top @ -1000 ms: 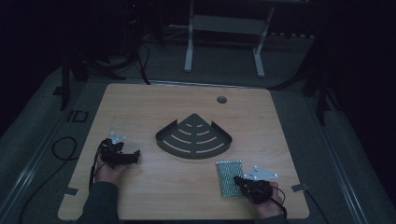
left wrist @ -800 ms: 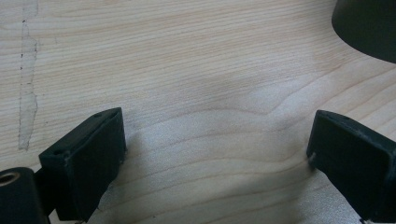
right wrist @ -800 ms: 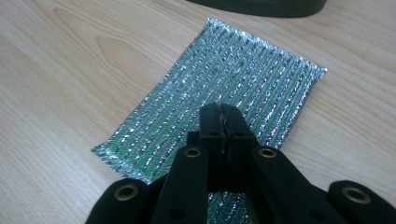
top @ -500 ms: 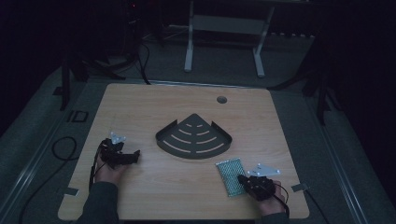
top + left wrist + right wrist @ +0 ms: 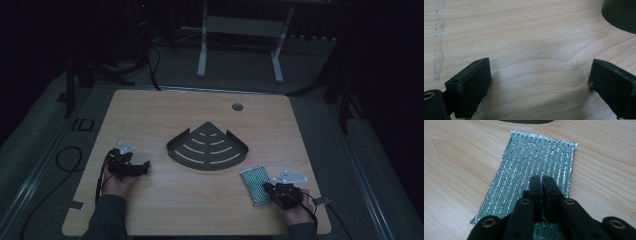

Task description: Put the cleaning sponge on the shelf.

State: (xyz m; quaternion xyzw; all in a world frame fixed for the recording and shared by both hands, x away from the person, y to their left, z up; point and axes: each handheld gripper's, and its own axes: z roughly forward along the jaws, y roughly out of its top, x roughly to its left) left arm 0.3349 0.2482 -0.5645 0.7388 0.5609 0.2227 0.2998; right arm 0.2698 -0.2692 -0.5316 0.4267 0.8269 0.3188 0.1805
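Right gripper view: the right gripper [image 5: 541, 185] has its 2 jaws pressed together over the near end of a green scouring pad [image 5: 536, 162] with silvery ribs. The pad lies flat on the table [image 5: 456, 177] and runs straight ahead of the jaws, its far edge close to a dark rim at the top of the frame. A frayed bit shows in the slit between the jaws, so they seem to pinch a fold or a few threads of the pad rather than the whole pad. A low grip at the near end looks suited to dragging or lifting the pad forward.

High view: the pad [image 5: 255, 185] sits just ahead and left of the right gripper [image 5: 276, 190], near the table's front right part. Beyond it, apart from it, is a black corner tray [image 5: 207, 147], fan-shaped with curved slots and a low wall. Nothing lies in the tray. My guess is that the pad is bound for it.

Left gripper view: the left gripper [image 5: 539, 77] has its jaws wide apart with bare wood between them. The tray's curved edge [image 5: 621, 15] shows ahead and right of them. In the high view this gripper [image 5: 140, 168] rests on the table left of the tray, probably waiting, or ready to steady the tray.
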